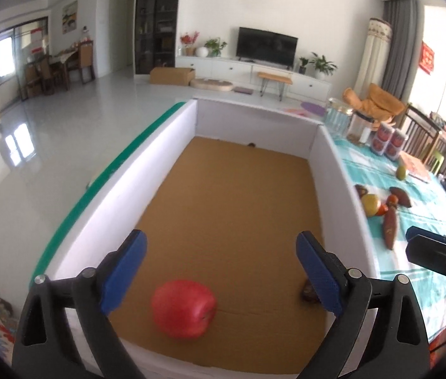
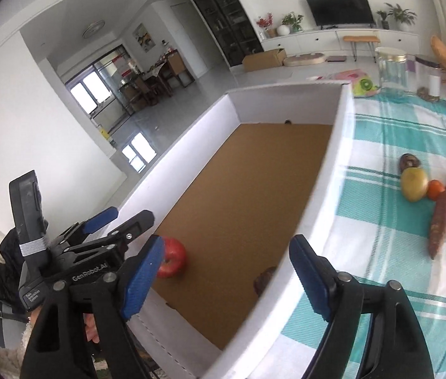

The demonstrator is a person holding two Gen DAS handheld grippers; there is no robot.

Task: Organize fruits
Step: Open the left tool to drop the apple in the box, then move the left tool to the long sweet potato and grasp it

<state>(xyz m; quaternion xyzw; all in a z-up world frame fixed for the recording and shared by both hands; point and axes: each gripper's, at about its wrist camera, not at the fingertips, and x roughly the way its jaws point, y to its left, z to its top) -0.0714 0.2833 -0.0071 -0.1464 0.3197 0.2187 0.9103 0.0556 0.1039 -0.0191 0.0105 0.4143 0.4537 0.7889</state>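
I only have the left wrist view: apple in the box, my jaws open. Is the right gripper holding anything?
Observer: No. The right gripper is open and empty, hovering over the box's right wall.
Operator: Anything hidden behind the box's far right corner?
Observer: Yes, a green kiwi-print pack lies on the cloth just past that corner.
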